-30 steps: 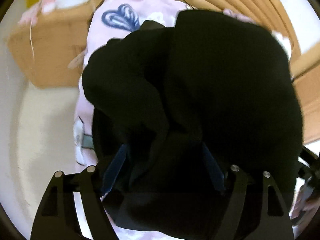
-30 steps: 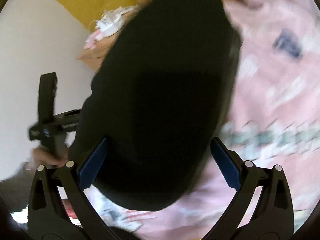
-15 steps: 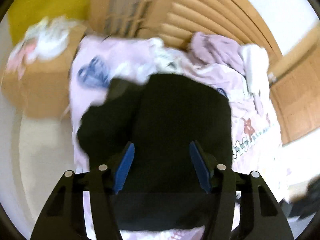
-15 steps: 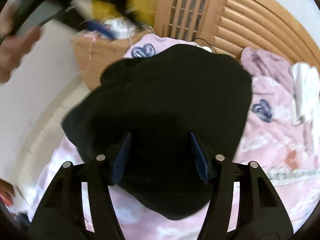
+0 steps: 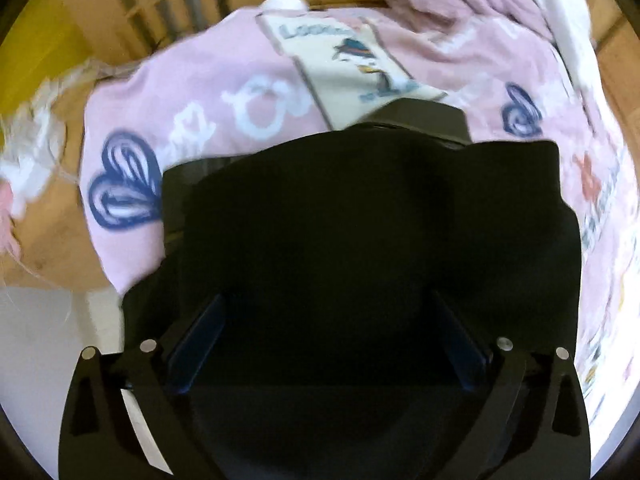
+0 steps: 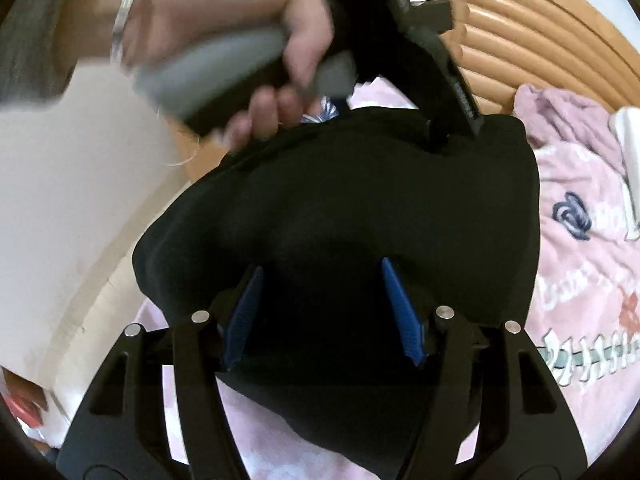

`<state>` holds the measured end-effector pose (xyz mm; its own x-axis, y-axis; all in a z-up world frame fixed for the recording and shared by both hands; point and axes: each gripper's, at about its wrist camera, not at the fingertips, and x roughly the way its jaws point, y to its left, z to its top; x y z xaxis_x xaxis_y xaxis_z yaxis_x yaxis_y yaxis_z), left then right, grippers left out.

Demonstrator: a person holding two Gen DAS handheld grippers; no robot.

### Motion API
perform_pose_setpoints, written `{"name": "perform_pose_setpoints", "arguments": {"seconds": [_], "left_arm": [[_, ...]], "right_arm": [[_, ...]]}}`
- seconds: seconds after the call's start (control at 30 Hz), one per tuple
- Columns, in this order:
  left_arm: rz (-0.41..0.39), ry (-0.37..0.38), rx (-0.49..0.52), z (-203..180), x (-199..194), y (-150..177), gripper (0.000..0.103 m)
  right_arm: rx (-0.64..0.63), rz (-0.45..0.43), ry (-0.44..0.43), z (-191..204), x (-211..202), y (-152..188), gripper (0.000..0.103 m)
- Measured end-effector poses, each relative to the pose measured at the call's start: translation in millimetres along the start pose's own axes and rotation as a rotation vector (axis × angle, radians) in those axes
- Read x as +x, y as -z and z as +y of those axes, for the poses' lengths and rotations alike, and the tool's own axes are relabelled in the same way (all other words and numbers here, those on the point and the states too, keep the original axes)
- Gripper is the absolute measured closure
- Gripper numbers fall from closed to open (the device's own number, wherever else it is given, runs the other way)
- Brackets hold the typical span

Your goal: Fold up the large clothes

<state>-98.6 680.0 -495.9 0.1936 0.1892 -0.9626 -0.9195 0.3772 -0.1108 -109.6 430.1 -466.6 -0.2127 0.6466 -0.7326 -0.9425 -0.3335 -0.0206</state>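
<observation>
The black garment [image 6: 360, 208] lies soft and limp on the pink bed [image 5: 224, 92], best taken at an edge, under the left hand-held gripper [image 5: 332, 340], opening wide and empty, and the right hand-held gripper [image 6: 324, 312], half open, opening slightly, pinching nothing visibly.

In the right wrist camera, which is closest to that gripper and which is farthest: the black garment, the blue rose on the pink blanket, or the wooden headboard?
1. Black garment: right at the right gripper, between its fingers.
2. Blue rose print: off to the right, on the pink blanket.
3. Wooden headboard: farthest, top right behind the bed.
</observation>
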Motion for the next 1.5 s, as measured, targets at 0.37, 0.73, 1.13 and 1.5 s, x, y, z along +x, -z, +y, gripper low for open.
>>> {"name": "perform_pose_setpoints", "arguments": {"seconds": [0.37,0.73,1.13,1.5], "left_arm": [[-0.029,0.004,-0.019,-0.4,-70.7,6.9,0.008],[-0.308,0.056,-0.051,23.7,-224.0,96.7,0.011],[-0.58,-0.104,-0.033,-20.4,-353.1,268.9,0.008],[-0.512,-0.147,-0.053,-51.7,-352.3,350.0,0.008]], "right_arm": [[-0.033,-0.017,0.008,12.2,-56.6,-17.1,0.025],[0.163,-0.305,0.185,4.0,-206.8,-2.6,0.006],[0.456,-0.258,0.37,-25.5,-322.6,24.2,0.006],[0.431,-0.248,0.311,6.6,-371.0,30.8,0.006]]}}
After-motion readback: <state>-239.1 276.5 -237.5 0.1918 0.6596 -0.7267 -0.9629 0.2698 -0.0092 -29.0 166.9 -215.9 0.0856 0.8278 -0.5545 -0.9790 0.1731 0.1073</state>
